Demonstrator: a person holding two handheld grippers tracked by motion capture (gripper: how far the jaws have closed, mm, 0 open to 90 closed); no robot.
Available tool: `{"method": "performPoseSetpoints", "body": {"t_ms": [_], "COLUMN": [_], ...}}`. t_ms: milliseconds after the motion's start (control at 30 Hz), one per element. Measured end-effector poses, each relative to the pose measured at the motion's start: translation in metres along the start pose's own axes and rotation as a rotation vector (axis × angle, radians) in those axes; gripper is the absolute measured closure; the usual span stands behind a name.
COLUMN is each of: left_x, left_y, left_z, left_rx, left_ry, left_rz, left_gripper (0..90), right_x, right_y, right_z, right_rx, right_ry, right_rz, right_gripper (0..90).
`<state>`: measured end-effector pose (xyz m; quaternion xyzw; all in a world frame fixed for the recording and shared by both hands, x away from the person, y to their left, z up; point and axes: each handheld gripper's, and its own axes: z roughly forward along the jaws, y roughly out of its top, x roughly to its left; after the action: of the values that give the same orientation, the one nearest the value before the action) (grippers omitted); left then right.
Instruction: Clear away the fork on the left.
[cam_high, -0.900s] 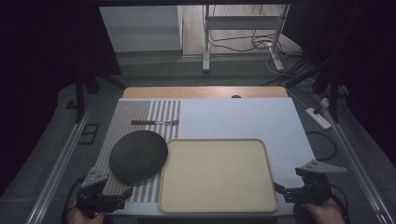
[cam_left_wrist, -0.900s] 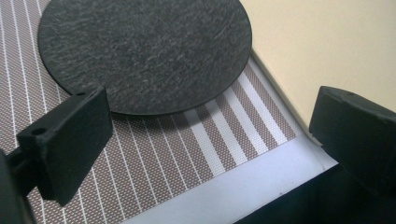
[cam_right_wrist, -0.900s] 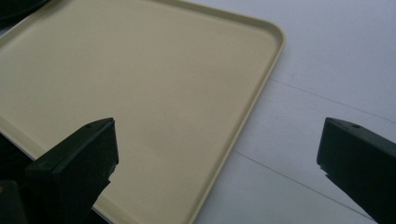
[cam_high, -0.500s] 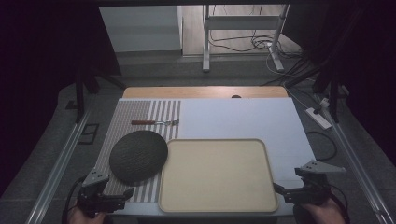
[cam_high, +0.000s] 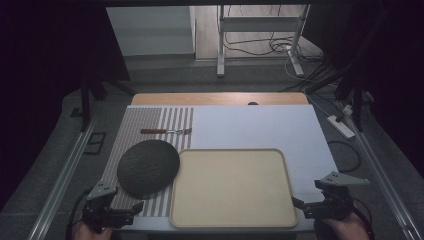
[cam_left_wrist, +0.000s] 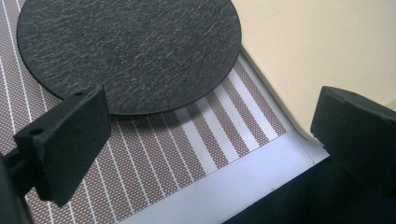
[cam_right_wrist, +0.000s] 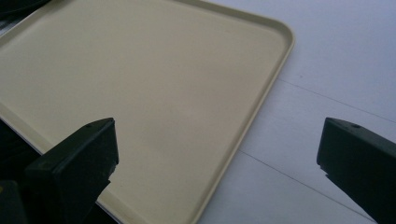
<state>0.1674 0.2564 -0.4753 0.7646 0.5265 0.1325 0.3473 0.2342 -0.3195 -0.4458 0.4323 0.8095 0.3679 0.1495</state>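
I am holding both tools at the near edge of the table. My left gripper (cam_high: 131, 212) is sitting at the near left corner with its jaws spread wide and nothing between them; my right gripper (cam_high: 300, 206) is sitting at the near right corner, likewise released and empty.

The things nearest to them are lying as follows. The dark round plate (cam_high: 148, 166) is resting on the striped placemat (cam_high: 150, 122), just beyond the left gripper, and in the left gripper view its near rim (cam_left_wrist: 126, 51) is lying between the two jaws but farther off, not touching them. Its right edge is overlapping or touching the left rim of the beige tray (cam_high: 285, 165); I cannot tell which. The tray is lying flat on the white table surface (cam_high: 250, 125), and in the right gripper view its near right corner (cam_right_wrist: 282, 39) is showing ahead of the open jaws, with bare table beside it.

A fork (cam_high: 166, 131) with a brown handle is lying across the placemat beyond the plate, well apart from both tools. Nothing is standing between either gripper and the plate or tray.

Against the earlier high views I am seeing almost no difference: plate, tray and fork are staying where they were, and both grippers are remaining at their corners.
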Motion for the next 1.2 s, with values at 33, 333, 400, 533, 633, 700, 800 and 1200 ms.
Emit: {"method": "performPoseSetpoints", "body": {"t_ms": [33, 333, 400, 533, 633, 700, 800, 1200], "left_x": [0.0, -0.001, 0.0, 0.002, 0.003, 0.003, 0.005, 0.014], "left_y": [0.001, 0.007, 0.008, 0.009, 0.011, 0.012, 0.015, 0.024], "left_z": [0.0, 0.002, 0.003, 0.005, 0.007, 0.007, 0.008, 0.018], "left_rx": [-0.001, 0.012, 0.014, 0.021, 0.027, 0.029, 0.023, 0.039], "left_ry": [0.0, -0.004, -0.01, -0.024, -0.028, -0.025, -0.026, -0.058], "left_rz": [0.007, 0.034, 0.038, 0.04, 0.046, 0.05, 0.049, 0.055], "left_gripper": [0.0, 0.0, 0.0, 0.0, 0.0, 0.0, 0.0, 0.3], "right_x": [0.0, 0.001, 0.001, 0.001, 0.001, 0.001, 0.001, 0.001], "right_y": [0.0, 0.0, 0.0, 0.0, 0.0, 0.0, 0.0, 0.0], "right_z": [0.0, 0.001, 0.001, 0.0, 0.0, 0.001, 0.001, 0.001], "right_rx": [0.001, 0.006, 0.006, 0.005, 0.005, 0.005, 0.006, 0.01], "right_ry": [0.001, 0.003, 0.005, 0.006, 0.008, 0.008, 0.01, 0.015], "right_rz": [-0.002, -0.015, -0.014, -0.016, -0.017, -0.018, -0.019, -0.02], "right_gripper": [0.0, 0.0, 0.0, 0.0, 0.0, 0.0, 0.0, 0.0]}}
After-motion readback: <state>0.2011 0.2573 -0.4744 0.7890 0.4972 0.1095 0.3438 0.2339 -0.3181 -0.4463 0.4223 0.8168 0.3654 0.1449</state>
